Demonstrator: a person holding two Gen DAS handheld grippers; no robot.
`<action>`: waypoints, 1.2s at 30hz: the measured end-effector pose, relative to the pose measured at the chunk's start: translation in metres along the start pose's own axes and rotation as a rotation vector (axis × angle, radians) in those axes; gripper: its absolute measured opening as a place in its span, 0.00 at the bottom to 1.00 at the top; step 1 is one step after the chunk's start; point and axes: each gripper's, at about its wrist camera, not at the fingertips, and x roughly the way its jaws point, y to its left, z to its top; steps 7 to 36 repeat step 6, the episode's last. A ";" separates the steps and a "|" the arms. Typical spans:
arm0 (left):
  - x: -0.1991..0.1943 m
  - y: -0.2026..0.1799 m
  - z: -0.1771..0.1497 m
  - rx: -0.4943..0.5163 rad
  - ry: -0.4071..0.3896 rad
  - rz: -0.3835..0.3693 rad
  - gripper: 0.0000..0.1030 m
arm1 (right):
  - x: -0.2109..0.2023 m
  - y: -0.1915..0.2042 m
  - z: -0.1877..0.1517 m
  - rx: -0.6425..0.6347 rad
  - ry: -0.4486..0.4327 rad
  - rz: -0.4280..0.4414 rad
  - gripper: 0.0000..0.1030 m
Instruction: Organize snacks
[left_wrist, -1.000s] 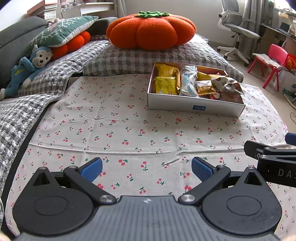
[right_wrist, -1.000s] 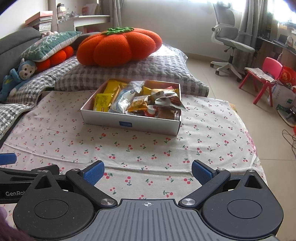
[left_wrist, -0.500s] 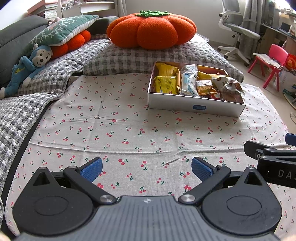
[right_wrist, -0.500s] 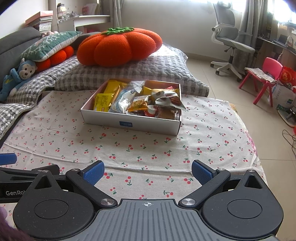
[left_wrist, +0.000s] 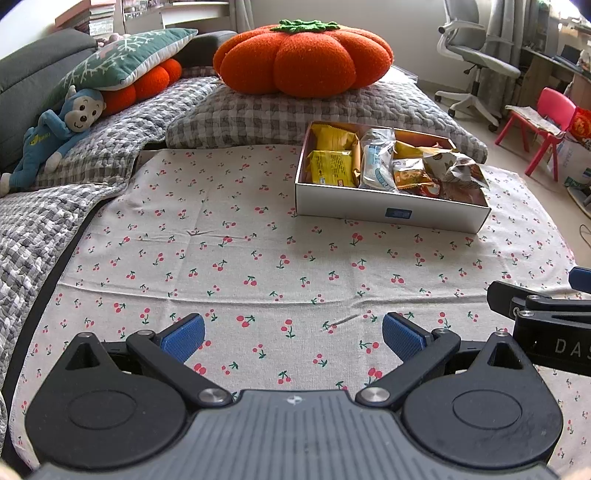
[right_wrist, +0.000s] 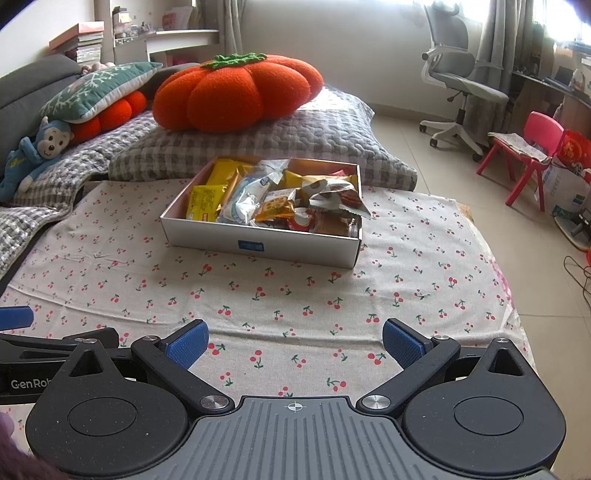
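White snack box (left_wrist: 391, 213) sits on the cherry-print cloth (left_wrist: 258, 258), at about 1 o'clock from the left gripper (left_wrist: 293, 332) and 12 o'clock from the right gripper (right_wrist: 294, 342). Box is full of wrapped snacks: yellow packets (left_wrist: 332, 166) at its left end, a clear-and-white packet (left_wrist: 376, 162) in the middle, orange and brown wrappers (left_wrist: 436, 177) crowded toward the right end. A crumpled wrapper (right_wrist: 338, 197) rides above the right rim.

Left gripper: blue pads (left_wrist: 183, 336) spread wide, nothing between them, low over bare cloth. Right gripper: same, wide and empty. The two sit side by side; each shows at the edge of the other's view.

Beyond the box, 12 o'clock: grey checked pillow (left_wrist: 332, 110) carrying an orange pumpkin cushion (left_wrist: 303, 59). At 10 o'clock: blue monkey plush (left_wrist: 59, 129) under a green snowflake cushion (left_wrist: 122, 62). At 2 o'clock, on the floor: office chair (right_wrist: 461, 81) and pink child's chair (right_wrist: 532, 147).
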 end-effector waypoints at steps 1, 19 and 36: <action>0.000 0.000 0.000 0.000 0.001 0.000 1.00 | 0.000 0.000 0.000 0.000 0.000 0.000 0.99; 0.001 0.000 -0.002 0.000 -0.002 0.007 1.00 | 0.001 0.000 -0.002 0.001 0.003 0.000 0.99; 0.001 0.000 -0.002 0.000 -0.002 0.007 1.00 | 0.001 0.000 -0.002 0.001 0.003 0.000 0.99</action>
